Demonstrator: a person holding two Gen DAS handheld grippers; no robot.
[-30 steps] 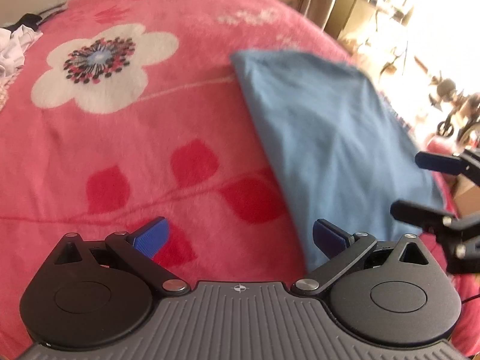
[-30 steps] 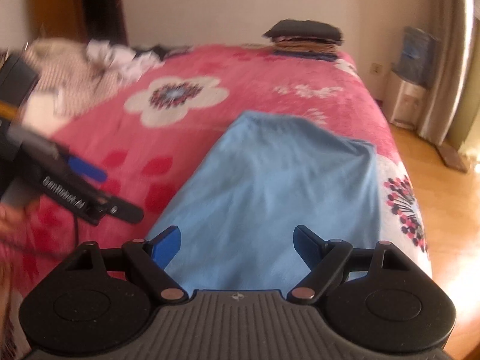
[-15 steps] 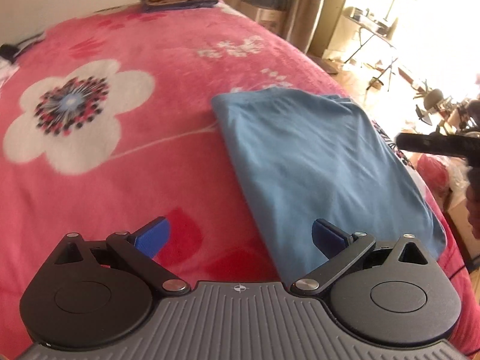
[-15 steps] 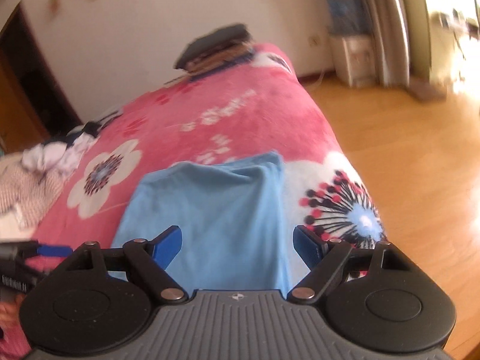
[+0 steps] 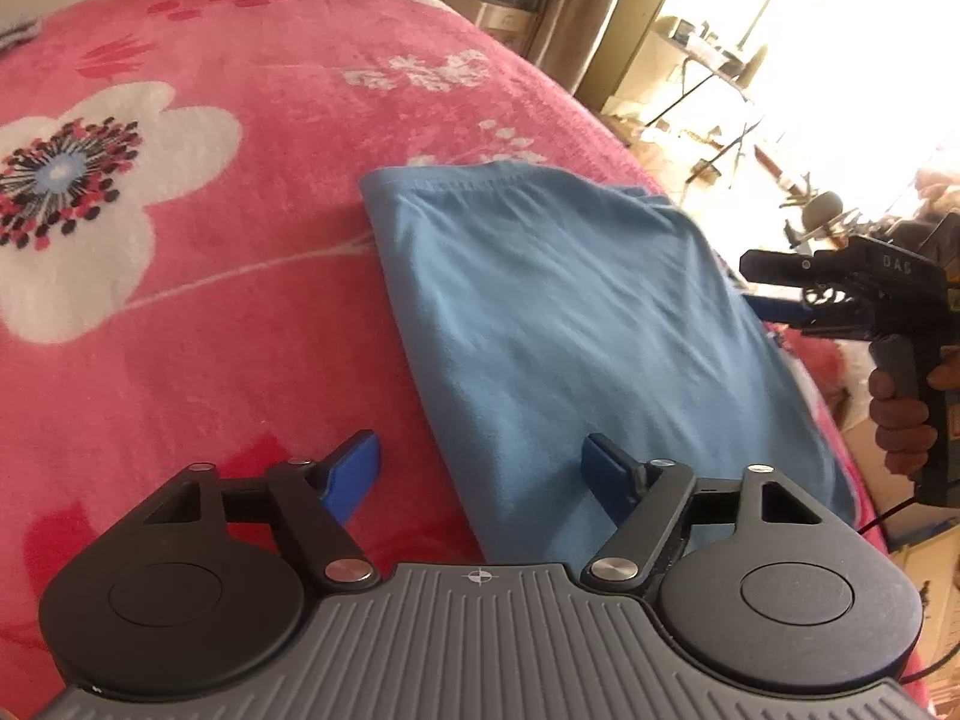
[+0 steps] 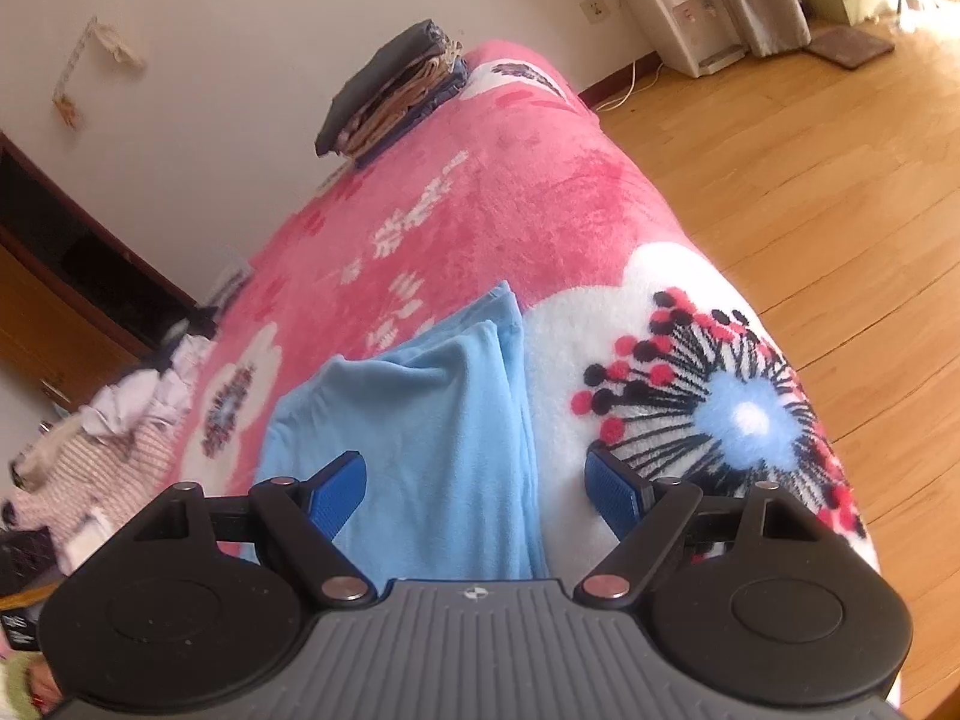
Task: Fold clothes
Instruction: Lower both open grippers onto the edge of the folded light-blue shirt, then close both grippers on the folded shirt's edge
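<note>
Two grippers are closing in on the near end of the blue garment (image 5: pixel 576 324), which is lying partly folded on the pink floral blanket (image 5: pixel 198 324). Your left gripper (image 5: pixel 483 474) is straddling its left edge: right pad over the cloth, left pad over bare blanket. Its jaws have just been narrowing but are still standing apart; I can't see any cloth pinched between them. Your right gripper (image 6: pixel 477 483) is hanging with its jaws wide apart and holding nothing, straddling the garment's right edge, left pad over cloth, right pad over the white flower print.

I'm judging the step as grasping the near corners for another fold. You're needing both sets of pads down onto that near hem, each clamping every layer, before lifting toward the far edge.

Beyond the grippers, a stack of folded clothes (image 6: pixel 396 96) is sitting at the far end of the bed; unfolded laundry (image 6: pixel 114 426) is piling up to the left of your right gripper. Wooden floor (image 6: pixel 810 180) is running along its right.
</note>
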